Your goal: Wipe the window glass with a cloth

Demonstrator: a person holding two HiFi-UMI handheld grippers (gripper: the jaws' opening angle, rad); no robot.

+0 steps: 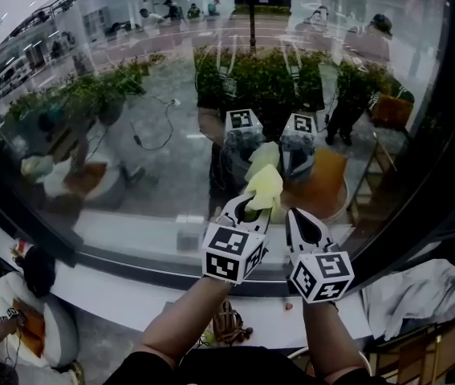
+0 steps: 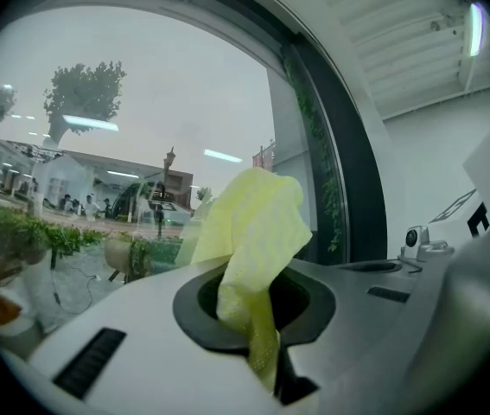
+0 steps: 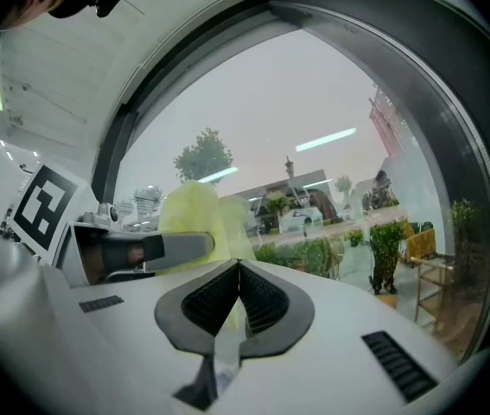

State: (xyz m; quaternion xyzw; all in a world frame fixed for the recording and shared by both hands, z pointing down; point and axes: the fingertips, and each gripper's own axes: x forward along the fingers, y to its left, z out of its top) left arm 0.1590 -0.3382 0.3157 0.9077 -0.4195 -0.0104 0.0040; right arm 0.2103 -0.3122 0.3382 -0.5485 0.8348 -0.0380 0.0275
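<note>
A white sill [image 1: 131, 283] ran under the glass, below and short of both pairs of jaws. Off to the right of the right gripper [image 1: 294, 215] lay a crumpled white sheet [image 1: 420, 293] — on the sill's far end or just beside it, I couldn't tell.

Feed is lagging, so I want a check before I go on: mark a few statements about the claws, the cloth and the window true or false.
1. The left claw is shut on the cloth. True.
2. The right claw stands wide open. False: its jaws are together, and not on the cloth.
3. The cloth is blue. False: it is yellow.
4. The two claws are side by side in front of the window glass. True.
</note>
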